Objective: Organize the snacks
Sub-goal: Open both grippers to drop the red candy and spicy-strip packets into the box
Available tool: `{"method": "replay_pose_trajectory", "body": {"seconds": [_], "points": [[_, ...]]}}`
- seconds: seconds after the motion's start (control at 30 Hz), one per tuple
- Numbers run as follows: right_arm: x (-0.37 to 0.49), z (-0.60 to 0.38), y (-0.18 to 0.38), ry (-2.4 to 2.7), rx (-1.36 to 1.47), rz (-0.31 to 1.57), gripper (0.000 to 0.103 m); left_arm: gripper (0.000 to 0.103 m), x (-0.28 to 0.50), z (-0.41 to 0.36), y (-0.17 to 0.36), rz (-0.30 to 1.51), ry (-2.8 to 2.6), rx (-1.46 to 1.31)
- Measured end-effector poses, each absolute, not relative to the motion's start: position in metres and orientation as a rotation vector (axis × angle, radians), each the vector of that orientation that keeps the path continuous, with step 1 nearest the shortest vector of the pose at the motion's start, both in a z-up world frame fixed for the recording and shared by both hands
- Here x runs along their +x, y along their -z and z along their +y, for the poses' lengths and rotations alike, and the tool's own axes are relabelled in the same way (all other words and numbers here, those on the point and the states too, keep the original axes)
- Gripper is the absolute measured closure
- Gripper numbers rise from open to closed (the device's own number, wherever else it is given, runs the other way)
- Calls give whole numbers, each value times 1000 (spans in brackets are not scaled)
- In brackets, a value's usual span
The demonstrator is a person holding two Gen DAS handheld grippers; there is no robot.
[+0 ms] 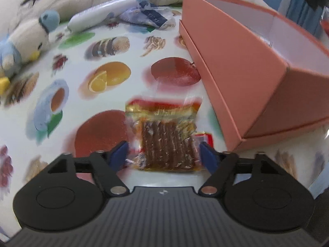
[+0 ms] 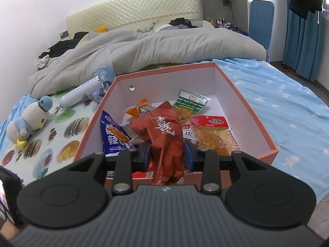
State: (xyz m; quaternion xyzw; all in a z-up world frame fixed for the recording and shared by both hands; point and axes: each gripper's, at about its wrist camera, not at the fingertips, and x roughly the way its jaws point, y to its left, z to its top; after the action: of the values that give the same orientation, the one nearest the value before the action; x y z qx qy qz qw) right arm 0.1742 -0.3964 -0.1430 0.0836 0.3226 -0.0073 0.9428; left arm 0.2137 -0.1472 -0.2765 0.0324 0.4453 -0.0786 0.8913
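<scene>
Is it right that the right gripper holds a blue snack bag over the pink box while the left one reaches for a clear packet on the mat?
Not quite: the bag in the right gripper is a red snack bag, not blue, as the right wrist view shows. It does hang over the pink box. The left gripper reaches around the clear packet on the mat.

A box (image 2: 242, 111) was set on the bed (image 2: 287, 107), on a printed sheet (image 1: 67, 107). Several snack packets (image 2: 191, 105) were lying inside it. A crumpled packet (image 2: 164, 135) was held between the right claw (image 2: 168, 154) fingers above the box's near edge. Left of the box, a plush bird (image 2: 30, 117) and a tube (image 2: 80, 92) were laid on the sheet. A duvet (image 2: 144, 47) was heaped behind the box. A clear packet (image 1: 164, 135) was flanked by the left claw (image 1: 164, 154) fingers, just left of the box.
</scene>
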Motion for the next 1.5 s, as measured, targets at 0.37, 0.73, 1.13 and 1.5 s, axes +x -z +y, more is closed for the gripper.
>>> {"method": "replay_pose_trajectory", "body": {"seconds": [0.37,0.73,1.13,1.5], "points": [[177,-393,143,23,157,661,66,44,212,-131,246,875,188,-23],[188,-394,135,30,160,636,66,43,220,-125,145,710,222,-109],[209,-403,115,6,180,611,66,42,274,-205,64,642,431,-63],[243,-426,140,60,190,683,65,40,322,-249,105,802,487,-67]]}}
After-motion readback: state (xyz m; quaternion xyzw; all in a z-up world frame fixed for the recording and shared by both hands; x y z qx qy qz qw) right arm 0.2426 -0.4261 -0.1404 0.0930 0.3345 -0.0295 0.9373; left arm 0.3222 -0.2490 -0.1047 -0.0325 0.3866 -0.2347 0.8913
